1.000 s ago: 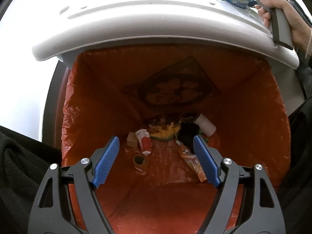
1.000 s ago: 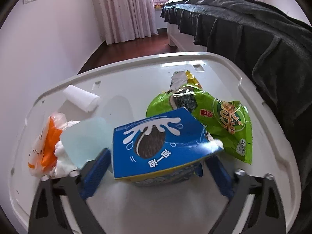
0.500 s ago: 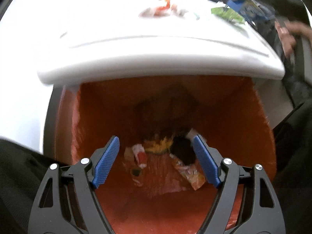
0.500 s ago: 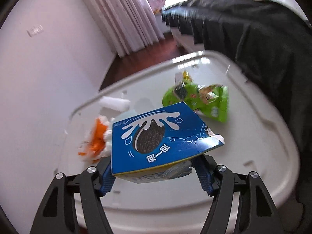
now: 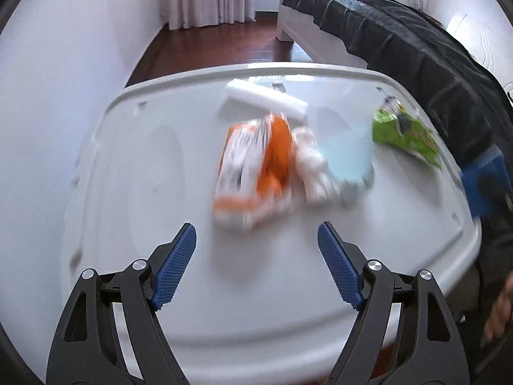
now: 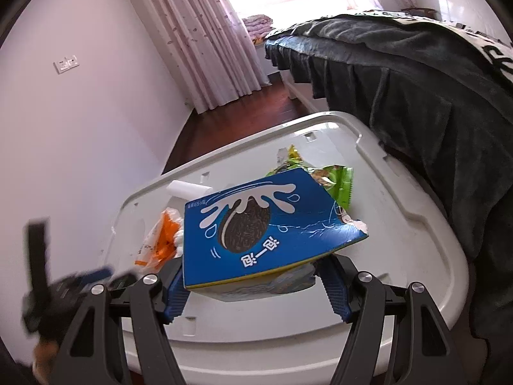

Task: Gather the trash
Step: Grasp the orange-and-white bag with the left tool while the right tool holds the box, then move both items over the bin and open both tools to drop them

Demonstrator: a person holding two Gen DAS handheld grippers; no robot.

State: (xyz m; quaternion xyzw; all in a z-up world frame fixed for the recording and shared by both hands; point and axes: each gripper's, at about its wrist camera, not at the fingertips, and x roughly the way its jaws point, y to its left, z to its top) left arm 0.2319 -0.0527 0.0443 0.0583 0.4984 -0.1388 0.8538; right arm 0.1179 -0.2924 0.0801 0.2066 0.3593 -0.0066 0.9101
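My right claw [image 6: 256, 288] was squeezing a torn blue cookie box [image 6: 263, 227], holding it up over the near edge of the white lid [image 6: 410, 224]. My left claw [image 5: 256, 263] was wide open with nothing in it, above the near edge of that lid [image 5: 134, 176]. In the middle of the lid lay an orange and white bag [image 5: 253, 166], blurry, with a white roll [image 5: 266, 99] just behind it. A green snack bag [image 5: 407, 134] sat near the far right corner.
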